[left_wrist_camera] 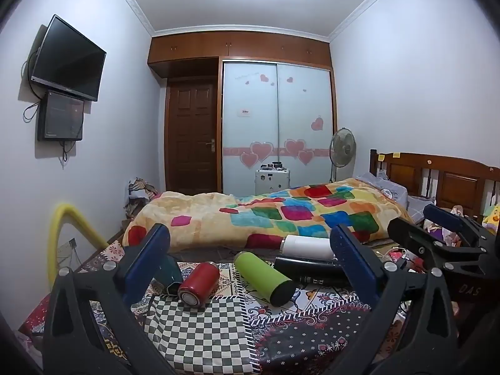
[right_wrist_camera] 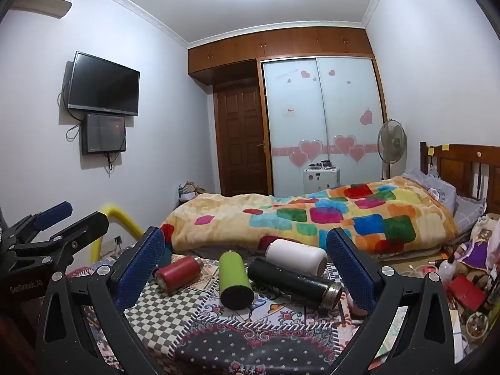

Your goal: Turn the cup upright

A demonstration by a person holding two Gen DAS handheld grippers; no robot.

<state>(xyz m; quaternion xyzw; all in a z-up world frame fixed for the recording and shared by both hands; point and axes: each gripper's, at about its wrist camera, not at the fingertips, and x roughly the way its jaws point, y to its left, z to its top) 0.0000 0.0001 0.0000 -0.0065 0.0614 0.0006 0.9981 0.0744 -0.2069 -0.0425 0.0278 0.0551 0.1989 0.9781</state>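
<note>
Several cups lie on their sides on a patterned cloth: a red one, a green one, a black one, a white one and a dark teal one behind my left finger. My left gripper is open and empty, hovering in front of the cups. My right gripper is open and empty, also short of the cups. Each gripper shows at the edge of the other's view.
The patterned cloth covers the table. Behind it is a bed with a colourful blanket. A yellow tube arches at the left. Clutter and a red box lie at the right.
</note>
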